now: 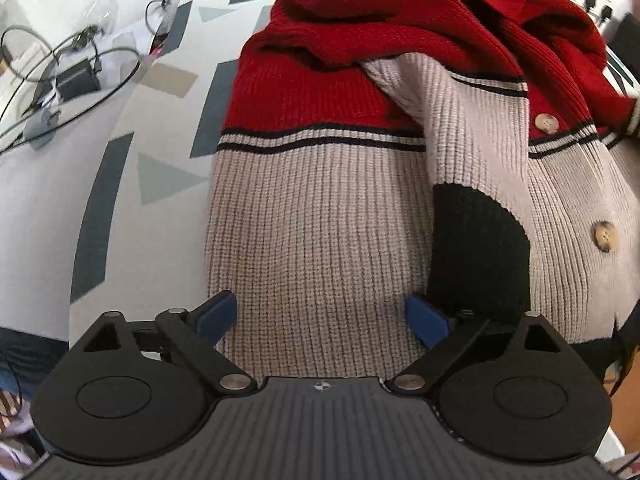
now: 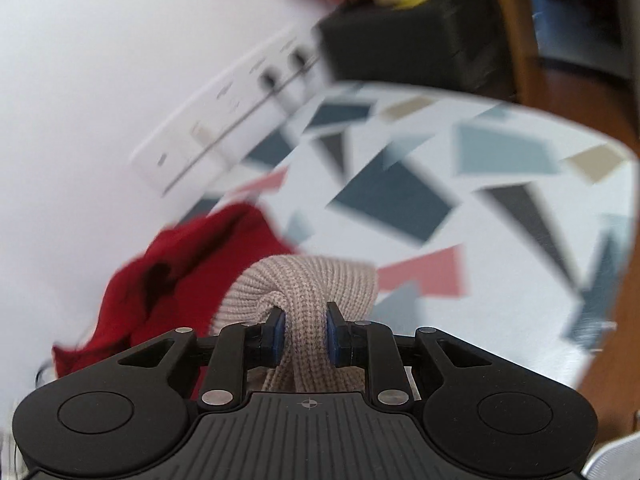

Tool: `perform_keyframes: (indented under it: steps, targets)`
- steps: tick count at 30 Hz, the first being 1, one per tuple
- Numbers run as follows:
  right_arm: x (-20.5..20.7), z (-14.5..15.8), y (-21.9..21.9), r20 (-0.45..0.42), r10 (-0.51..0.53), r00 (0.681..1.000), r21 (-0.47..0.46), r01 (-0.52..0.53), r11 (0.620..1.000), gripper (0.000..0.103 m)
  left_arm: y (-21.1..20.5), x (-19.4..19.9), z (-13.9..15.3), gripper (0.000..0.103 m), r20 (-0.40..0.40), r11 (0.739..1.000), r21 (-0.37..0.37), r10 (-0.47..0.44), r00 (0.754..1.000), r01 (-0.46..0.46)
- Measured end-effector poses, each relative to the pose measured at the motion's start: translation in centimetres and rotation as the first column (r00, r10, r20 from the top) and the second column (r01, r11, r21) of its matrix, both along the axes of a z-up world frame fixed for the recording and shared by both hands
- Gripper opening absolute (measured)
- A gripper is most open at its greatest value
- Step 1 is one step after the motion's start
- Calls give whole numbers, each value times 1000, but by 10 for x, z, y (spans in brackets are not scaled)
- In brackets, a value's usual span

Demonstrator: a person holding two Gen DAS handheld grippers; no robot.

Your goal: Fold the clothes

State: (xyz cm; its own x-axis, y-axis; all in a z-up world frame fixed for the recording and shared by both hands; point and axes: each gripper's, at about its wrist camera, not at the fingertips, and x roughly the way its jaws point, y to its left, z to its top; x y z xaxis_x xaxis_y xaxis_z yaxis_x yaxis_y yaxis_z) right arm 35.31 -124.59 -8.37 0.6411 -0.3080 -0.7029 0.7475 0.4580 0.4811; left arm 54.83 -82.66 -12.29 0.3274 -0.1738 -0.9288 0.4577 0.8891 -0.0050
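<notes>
A knit cardigan point(image 1: 320, 208), red on top and beige below with black stripes, brown buttons and a black cuff, lies on the patterned table. My left gripper point(image 1: 322, 314) is open just above its beige lower part, blue pads spread apart, holding nothing. My right gripper point(image 2: 306, 330) is shut on a bunched fold of the beige knit point(image 2: 308, 284) and holds it above the table; red cloth point(image 2: 180, 264) hangs to its left. The right wrist view is blurred by motion.
The table point(image 2: 480, 248) has a white cover with dark blue, grey, tan and pink shapes. Black cables and a small black device point(image 1: 76, 76) lie at the far left. A white power strip point(image 2: 224, 120) and a black box point(image 2: 408, 44) stand by the wall.
</notes>
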Motion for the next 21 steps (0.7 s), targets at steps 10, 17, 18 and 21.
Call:
perform_keyframes:
  steps: [10, 17, 18, 21]
  targets:
    - [206, 84, -1, 179, 313, 933, -140, -291, 947, 18, -34, 8, 52, 94, 31, 989, -151, 13, 999, -8]
    - [261, 123, 24, 272, 519, 810, -341, -423, 839, 20, -76, 8, 42, 95, 43, 992, -92, -80, 996, 83]
    - [271, 104, 28, 204, 538, 818, -296, -473, 830, 21, -76, 7, 37, 95, 33, 993, -84, -76, 997, 79]
    - [293, 31, 47, -104, 588, 802, -181, -596, 782, 36, -70, 8, 24, 95, -11, 997, -67, -49, 999, 48]
